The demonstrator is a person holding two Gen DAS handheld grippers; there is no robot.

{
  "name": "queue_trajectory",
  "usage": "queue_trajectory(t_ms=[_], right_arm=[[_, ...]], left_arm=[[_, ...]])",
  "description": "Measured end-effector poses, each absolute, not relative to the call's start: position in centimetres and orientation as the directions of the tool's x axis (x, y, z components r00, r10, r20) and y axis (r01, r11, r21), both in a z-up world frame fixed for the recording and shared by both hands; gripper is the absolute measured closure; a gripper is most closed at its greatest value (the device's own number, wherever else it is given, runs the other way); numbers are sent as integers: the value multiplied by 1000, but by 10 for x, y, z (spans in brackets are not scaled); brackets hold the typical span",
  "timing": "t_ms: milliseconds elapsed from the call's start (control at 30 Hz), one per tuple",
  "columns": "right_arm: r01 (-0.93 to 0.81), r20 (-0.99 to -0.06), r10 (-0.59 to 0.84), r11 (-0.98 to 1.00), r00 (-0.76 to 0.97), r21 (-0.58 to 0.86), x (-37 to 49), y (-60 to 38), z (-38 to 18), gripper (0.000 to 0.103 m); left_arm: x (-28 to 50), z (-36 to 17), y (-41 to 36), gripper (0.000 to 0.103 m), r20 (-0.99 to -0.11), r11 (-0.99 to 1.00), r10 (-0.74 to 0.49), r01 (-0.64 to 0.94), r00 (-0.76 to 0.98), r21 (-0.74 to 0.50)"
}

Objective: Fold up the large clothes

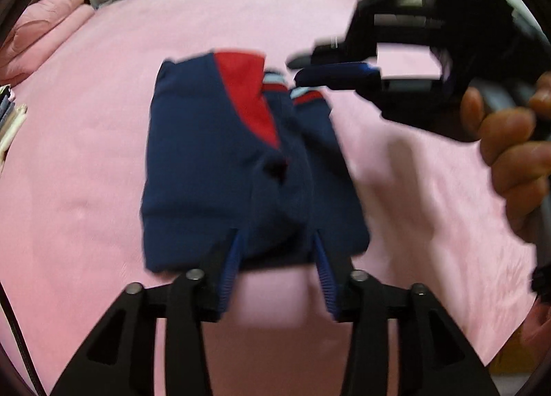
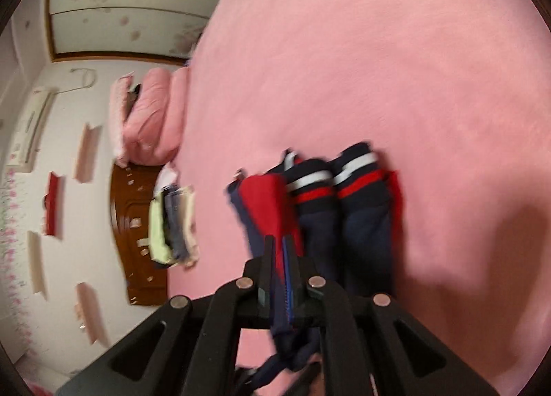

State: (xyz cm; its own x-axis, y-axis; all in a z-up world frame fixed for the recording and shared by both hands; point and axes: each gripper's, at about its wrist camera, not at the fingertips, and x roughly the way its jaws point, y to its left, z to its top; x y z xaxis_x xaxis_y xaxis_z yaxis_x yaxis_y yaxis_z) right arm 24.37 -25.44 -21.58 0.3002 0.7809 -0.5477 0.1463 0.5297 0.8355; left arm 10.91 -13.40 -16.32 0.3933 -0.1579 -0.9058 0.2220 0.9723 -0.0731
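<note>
A navy jacket [image 1: 220, 168] with a red panel lies folded into a compact bundle at the centre of the left wrist frame, resting on a pink bedspread [image 1: 86, 189]. The left gripper [image 1: 277, 237] stands wide at the bottom centre, its ribbed blue fingers [image 1: 232, 258] spread over the bundle's near edge with nothing between them. The right gripper [image 1: 303, 67] reaches in from the upper right, jaws nearly together on a strip of the navy fabric (in the right wrist view, red and navy cloth clearly sits pinched between the fingers at bottom centre, with more hanging below). A stack of folded clothes [image 2: 175, 227] sits at the centre left of that view, beside pink bedding [image 2: 148, 120].
</note>
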Motion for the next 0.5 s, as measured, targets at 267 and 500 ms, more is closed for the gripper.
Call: queue_trajectory(t_ms=[267, 500], right_arm=[[150, -682, 716, 666, 146, 731, 243, -202, -239, 62], [127, -670, 685, 666, 286, 735, 229, -205, -226, 98]], left_arm=[[97, -144, -89, 34, -920, 996, -43, 87, 390, -9], [104, -144, -46, 33, -928, 997, -20, -67, 372, -48]])
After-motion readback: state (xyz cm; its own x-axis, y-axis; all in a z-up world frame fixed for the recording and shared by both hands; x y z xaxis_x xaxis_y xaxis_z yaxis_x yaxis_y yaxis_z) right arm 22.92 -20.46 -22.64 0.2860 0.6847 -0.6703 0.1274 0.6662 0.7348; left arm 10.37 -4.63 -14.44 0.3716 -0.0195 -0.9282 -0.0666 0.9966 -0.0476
